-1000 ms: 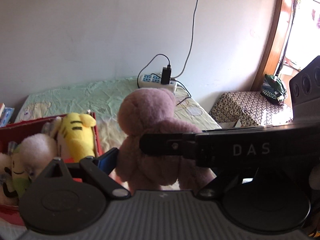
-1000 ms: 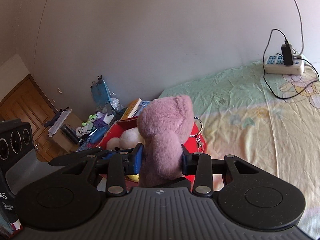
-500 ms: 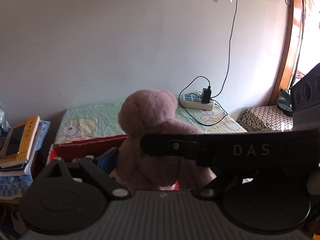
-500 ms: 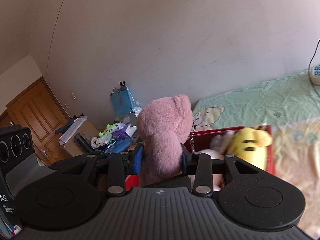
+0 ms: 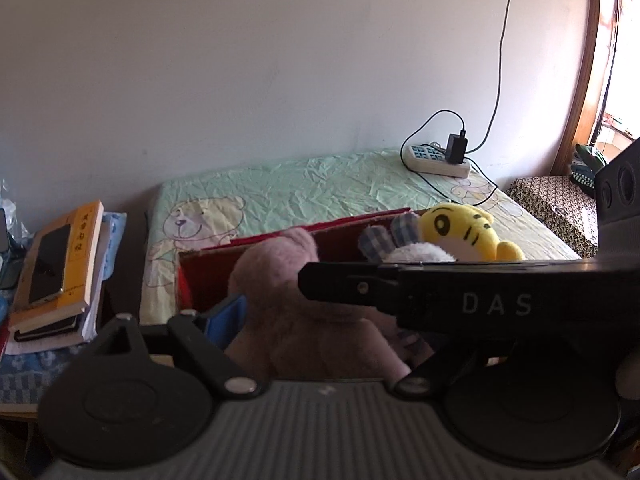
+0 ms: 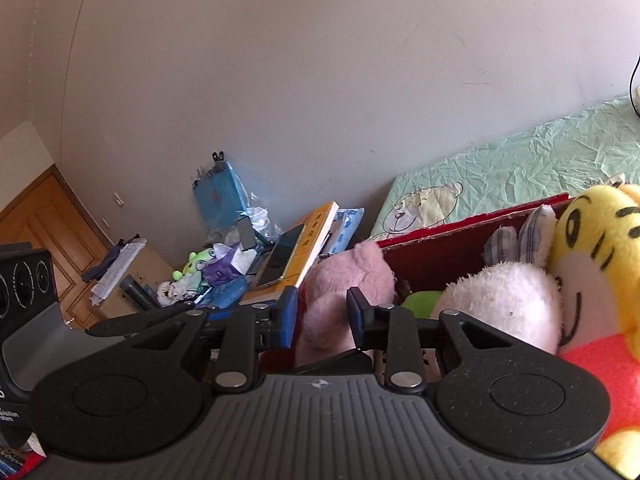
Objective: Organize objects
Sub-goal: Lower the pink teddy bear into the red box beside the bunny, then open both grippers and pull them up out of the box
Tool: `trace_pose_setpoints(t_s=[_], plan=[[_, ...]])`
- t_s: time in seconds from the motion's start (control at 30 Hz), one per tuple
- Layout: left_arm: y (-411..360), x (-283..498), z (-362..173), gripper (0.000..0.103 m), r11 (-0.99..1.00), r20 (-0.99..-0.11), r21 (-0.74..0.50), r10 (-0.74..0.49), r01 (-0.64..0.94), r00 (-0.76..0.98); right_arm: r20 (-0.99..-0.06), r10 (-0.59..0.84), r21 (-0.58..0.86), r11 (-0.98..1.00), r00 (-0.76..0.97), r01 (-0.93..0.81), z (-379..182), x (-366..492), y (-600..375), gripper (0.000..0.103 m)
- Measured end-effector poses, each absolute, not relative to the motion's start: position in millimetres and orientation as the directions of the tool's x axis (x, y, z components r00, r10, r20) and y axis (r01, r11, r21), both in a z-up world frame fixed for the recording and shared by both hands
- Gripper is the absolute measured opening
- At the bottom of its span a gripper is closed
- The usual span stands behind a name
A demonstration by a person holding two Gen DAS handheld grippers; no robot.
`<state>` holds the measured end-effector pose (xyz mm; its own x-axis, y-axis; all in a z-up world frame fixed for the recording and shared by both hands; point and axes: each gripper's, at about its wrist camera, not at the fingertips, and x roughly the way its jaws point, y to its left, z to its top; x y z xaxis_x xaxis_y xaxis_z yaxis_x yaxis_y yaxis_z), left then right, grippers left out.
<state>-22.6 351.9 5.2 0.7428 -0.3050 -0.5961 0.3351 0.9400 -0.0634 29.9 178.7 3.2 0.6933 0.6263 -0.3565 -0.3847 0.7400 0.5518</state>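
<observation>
Right wrist view: I see my right gripper (image 6: 322, 322) closed tight on the pink plush bear (image 6: 344, 292); its jaws have just been closing, and the bear sits between the pads, at the near left corner of the red box (image 6: 460, 224). Right of the fingers lie a white plush (image 6: 500, 300) and a yellow tiger plush (image 6: 592, 248). My left gripper (image 5: 316, 320) stands wide around the same bear (image 5: 296, 312); whether its pads press I cannot tell. Beyond the box is the green bed sheet (image 5: 320, 184).

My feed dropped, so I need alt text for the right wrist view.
The right gripper pinches a pink plush bear between its fingers at the edge of a red box on the bed. A white plush and a yellow tiger plush lie in the box.
</observation>
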Motion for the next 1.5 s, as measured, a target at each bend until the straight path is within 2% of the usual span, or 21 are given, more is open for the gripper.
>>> trace_pose_setpoints(t_s=[0.2, 0.33, 0.47, 0.63, 0.87, 1.03, 1.33, 1.5], plan=[[361.9, -12.4, -13.4, 0.093, 0.939, -0.63, -0.111, -0.32, 0.325, 0.708, -0.405, 0.594, 0.528, 0.772, 0.695, -0.353, -2.9, 25.5, 179.3, 0.03], [350.3, -18.9, -23.1, 0.093, 0.936, -0.641, -0.061, -0.302, 0.346, 0.705, -0.421, 0.585, 0.516, 0.783, 0.693, -0.347, -2.3, 19.5, 173.2, 0.03], [347.6, -21.6, -30.2, 0.093, 0.94, -0.651, -0.067, -0.294, 0.333, 0.7, -0.44, 0.582, 0.516, 0.787, 0.684, -0.337, -2.2, 12.6, 162.9, 0.027], [345.6, -16.9, -36.1, 0.096, 0.947, -0.672, -0.057, -0.271, 0.317, 0.689, -0.489, 0.537, 0.441, 0.832, 0.687, -0.337, -3.4, 10.5, 168.1, 0.026], [332.7, -10.7, -45.4, 0.094, 0.948, -0.68, 0.04, -0.205, 0.315, 0.704, -0.527, 0.508, 0.416, 0.853, 0.681, -0.314, -21.0, 36.2, 175.3, 0.023], [335.1, -15.3, -40.1, 0.094, 0.952, -0.683, 0.015, -0.214, 0.307, 0.698, -0.532, 0.516, 0.423, 0.849, 0.671, -0.317, -19.1, 30.9, 172.0, 0.024], [337.3, -31.7, -20.9, 0.097, 0.965, -0.681, 0.024, -0.177, 0.263, 0.711, -0.541, 0.491, 0.395, 0.865, 0.683, -0.309, -1.7, 10.9, 160.8, 0.03], [330.0, -35.0, -8.0, 0.098, 0.971, -0.692, 0.019, -0.161, 0.24, 0.704, -0.534, 0.414, 0.336, 0.904, 0.737, -0.265, 12.1, -0.5, 148.6, 0.04]])
